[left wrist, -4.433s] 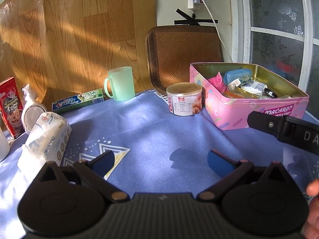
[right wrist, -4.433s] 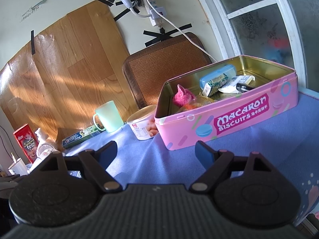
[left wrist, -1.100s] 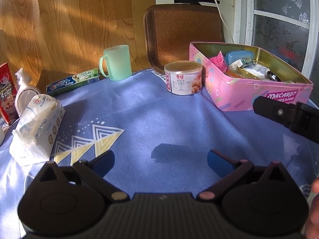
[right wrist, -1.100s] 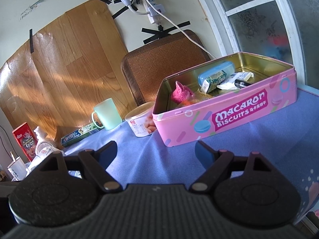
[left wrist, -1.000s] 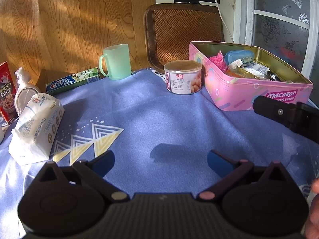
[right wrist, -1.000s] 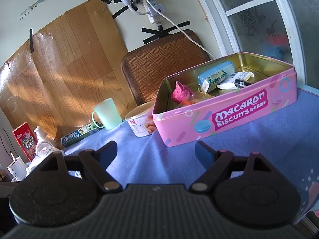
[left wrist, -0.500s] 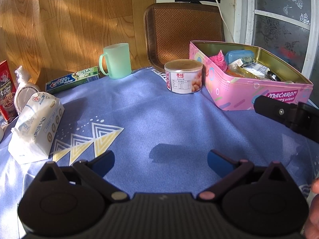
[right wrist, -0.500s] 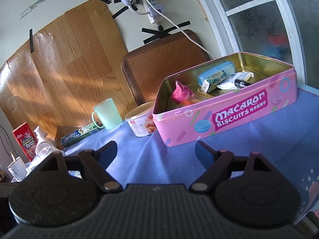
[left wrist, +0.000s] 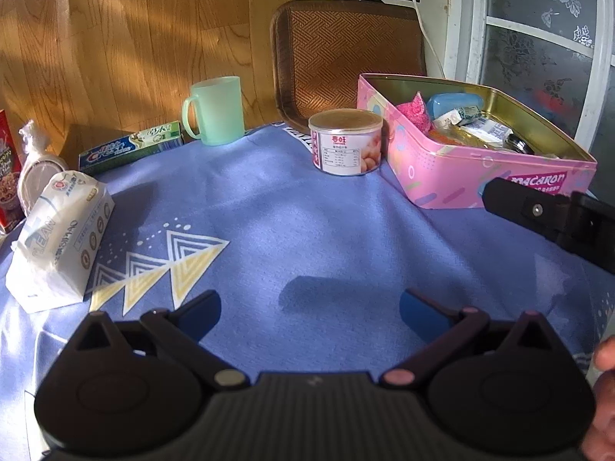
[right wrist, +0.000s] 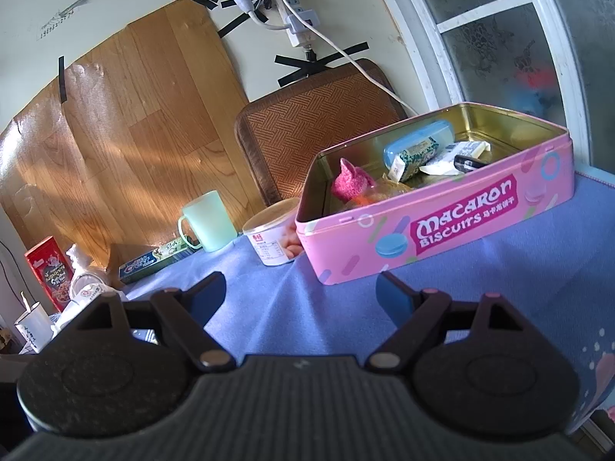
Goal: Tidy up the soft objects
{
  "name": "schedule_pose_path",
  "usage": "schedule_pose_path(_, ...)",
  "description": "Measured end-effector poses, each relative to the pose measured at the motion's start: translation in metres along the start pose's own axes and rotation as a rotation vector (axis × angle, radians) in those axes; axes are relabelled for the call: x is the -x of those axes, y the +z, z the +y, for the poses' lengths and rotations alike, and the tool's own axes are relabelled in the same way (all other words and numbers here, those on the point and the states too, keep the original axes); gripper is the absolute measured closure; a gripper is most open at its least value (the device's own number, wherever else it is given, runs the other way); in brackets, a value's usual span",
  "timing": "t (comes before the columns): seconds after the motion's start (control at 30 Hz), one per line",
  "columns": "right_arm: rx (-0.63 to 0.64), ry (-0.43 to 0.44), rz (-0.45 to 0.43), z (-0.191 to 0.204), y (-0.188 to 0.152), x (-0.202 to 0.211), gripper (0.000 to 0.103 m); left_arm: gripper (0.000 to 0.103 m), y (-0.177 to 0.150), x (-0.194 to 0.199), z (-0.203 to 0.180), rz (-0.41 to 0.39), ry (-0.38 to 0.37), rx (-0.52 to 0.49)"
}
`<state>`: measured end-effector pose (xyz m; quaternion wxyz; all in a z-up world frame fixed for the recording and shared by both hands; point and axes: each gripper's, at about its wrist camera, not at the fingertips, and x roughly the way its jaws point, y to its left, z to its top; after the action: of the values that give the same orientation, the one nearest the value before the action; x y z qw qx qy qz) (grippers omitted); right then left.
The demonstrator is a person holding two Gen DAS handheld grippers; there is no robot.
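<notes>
A white tissue pack (left wrist: 61, 230) lies on the blue tablecloth (left wrist: 292, 230) at the left, well ahead and left of my left gripper (left wrist: 309, 311), which is open and holds nothing. The pink Macaron biscuit tin (left wrist: 453, 176) (right wrist: 461, 226) stands open at the right, with a pink fuzzy cloth (left wrist: 417, 113) (right wrist: 351, 182), a blue case (right wrist: 419, 142) and small packets inside. My right gripper (right wrist: 300, 294) hovers open and empty just in front of the tin. Part of the right gripper's body (left wrist: 553, 219) shows at the right edge of the left wrist view.
A round tin can (left wrist: 346, 142) stands left of the biscuit tin, with a mint green mug (left wrist: 217, 111) and a toothpaste box (left wrist: 130, 148) behind. A red box (right wrist: 50, 269) and a bagged item (left wrist: 34, 165) sit at the far left. A woven chair back (left wrist: 346, 53) rises behind the table.
The left gripper has edged slightly left and forward over the cloth, so the tissue pack sits a little lower in its view. The right gripper has not moved.
</notes>
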<state>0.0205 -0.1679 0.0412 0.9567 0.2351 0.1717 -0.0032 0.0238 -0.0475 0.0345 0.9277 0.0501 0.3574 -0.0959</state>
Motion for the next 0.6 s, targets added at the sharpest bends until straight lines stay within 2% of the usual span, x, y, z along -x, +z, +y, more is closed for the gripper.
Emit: schedule_pose_path(0.6,-0.002,-0.001,0.002,0.0005,0.0014,-0.0007,0.016,0.000,-0.0004,-0.0029,0.0014,0.009,-0.002,0.011)
